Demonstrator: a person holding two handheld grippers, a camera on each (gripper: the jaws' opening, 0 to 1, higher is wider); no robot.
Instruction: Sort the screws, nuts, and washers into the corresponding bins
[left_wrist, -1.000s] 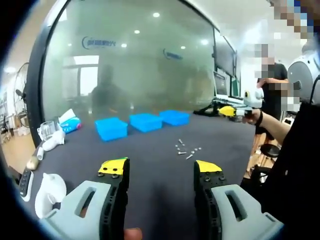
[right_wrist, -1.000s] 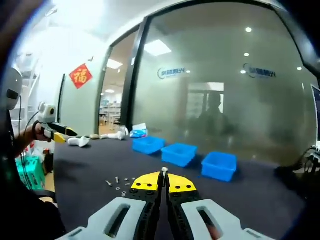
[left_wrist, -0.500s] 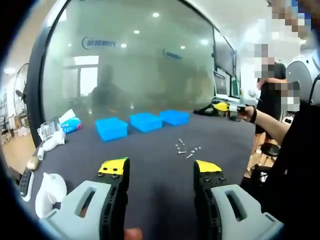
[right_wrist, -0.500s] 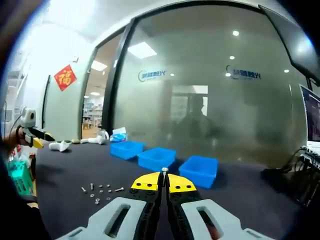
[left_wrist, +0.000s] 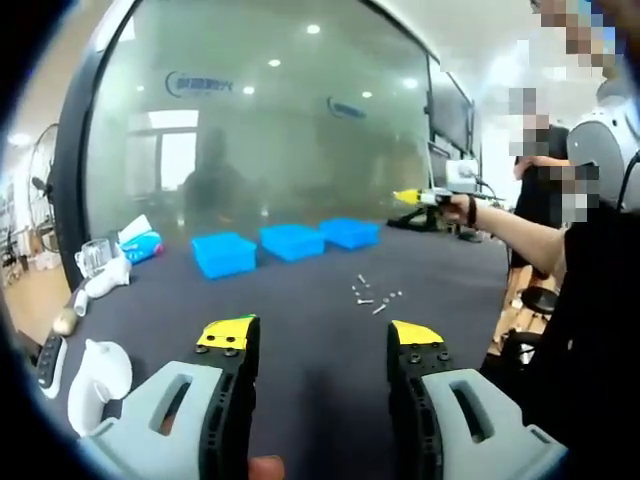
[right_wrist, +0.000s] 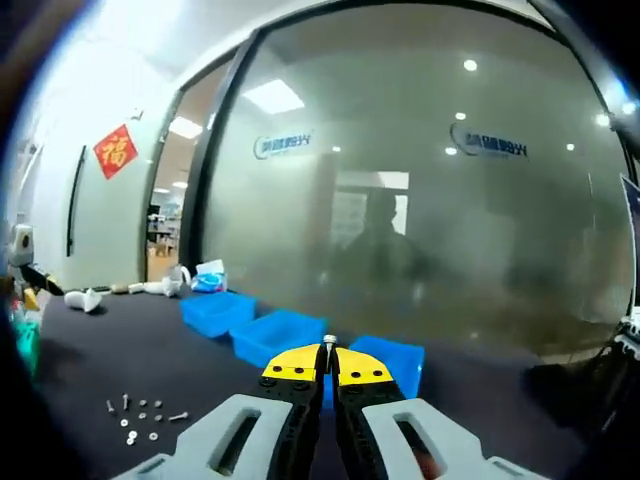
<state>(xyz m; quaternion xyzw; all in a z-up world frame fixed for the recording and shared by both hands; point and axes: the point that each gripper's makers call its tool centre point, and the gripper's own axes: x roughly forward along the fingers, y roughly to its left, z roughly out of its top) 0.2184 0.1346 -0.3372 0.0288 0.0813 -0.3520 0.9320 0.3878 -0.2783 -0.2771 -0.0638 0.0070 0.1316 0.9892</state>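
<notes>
Three blue bins (left_wrist: 290, 243) sit in a row on the dark table (left_wrist: 300, 340), with small hardware (left_wrist: 372, 297) scattered loose just in front of them.
The bins are shallow, square-edged plastic; the hardware is a cluster of silvery metal screws, nuts and washers, too small to tell apart, on the table's matte surface. The left gripper (left_wrist: 318, 338) hangs above the table with its yellow-tipped jaws wide apart and empty. The right gripper (right_wrist: 328, 361) pinches a small silver screw (right_wrist: 328, 343) upright between its closed tips, above the bins.
</notes>
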